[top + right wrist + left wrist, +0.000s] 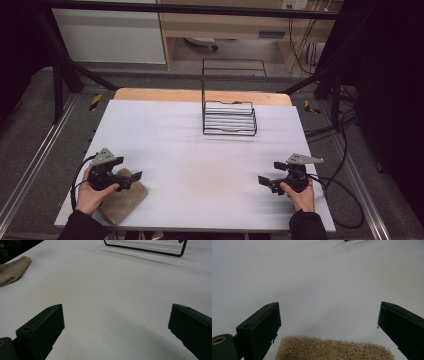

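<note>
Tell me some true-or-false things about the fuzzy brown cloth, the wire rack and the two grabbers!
1. The brown cloth lies at the table's near left corner, under the left gripper. True.
2. The left gripper is squeezing the cloth. False: its jaws stand wide open above it.
3. The wire rack stands at the far side of the table. True.
4. The right gripper holds the rack. False: it is open over bare table, far from the rack.
</note>
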`<action>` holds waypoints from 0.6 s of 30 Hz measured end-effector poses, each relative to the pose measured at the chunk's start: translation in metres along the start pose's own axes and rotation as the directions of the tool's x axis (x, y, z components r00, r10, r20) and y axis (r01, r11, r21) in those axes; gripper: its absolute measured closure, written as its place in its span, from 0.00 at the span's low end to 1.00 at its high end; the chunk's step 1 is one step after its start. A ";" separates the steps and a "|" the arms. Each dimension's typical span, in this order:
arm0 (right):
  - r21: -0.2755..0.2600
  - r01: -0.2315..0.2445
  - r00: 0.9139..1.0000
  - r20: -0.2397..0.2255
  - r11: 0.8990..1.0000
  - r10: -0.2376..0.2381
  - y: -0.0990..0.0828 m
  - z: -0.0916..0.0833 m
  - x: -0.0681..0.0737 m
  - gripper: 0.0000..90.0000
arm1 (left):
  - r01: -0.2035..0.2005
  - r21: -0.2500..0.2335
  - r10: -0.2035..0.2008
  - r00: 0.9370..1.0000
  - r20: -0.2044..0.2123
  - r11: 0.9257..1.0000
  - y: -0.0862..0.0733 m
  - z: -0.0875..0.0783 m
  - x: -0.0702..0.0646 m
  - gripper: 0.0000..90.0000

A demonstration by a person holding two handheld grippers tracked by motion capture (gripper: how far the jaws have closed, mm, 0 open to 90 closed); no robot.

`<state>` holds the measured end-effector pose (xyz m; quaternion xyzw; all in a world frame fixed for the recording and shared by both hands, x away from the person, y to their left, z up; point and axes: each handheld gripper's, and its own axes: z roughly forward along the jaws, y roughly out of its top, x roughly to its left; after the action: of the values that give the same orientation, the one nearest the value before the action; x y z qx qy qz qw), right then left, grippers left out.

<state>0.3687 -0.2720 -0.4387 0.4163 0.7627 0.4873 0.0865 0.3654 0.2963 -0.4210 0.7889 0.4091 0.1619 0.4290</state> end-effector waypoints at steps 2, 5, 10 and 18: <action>0.004 0.000 1.000 0.000 1.000 0.000 0.000 0.000 0.000 0.01 | -0.001 0.003 0.001 1.000 -0.003 1.000 0.000 0.000 0.000 0.05; 0.006 0.002 1.000 0.000 1.000 -0.002 0.000 0.000 0.000 0.01 | -0.003 0.007 0.003 1.000 -0.003 1.000 0.000 0.000 -0.001 0.05; 0.007 -0.004 1.000 0.000 1.000 0.004 0.000 0.002 0.001 0.01 | -0.007 0.014 0.007 1.000 -0.014 1.000 -0.001 -0.001 0.001 0.06; 0.013 -0.002 1.000 0.004 1.000 0.002 0.001 0.004 0.004 0.01 | 0.003 0.015 -0.002 1.000 -0.025 1.000 -0.001 -0.007 0.004 0.09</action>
<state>0.3688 -0.2668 -0.4392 0.4187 0.7653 0.4815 0.0846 0.3635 0.3036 -0.4186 0.7896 0.4165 0.1681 0.4181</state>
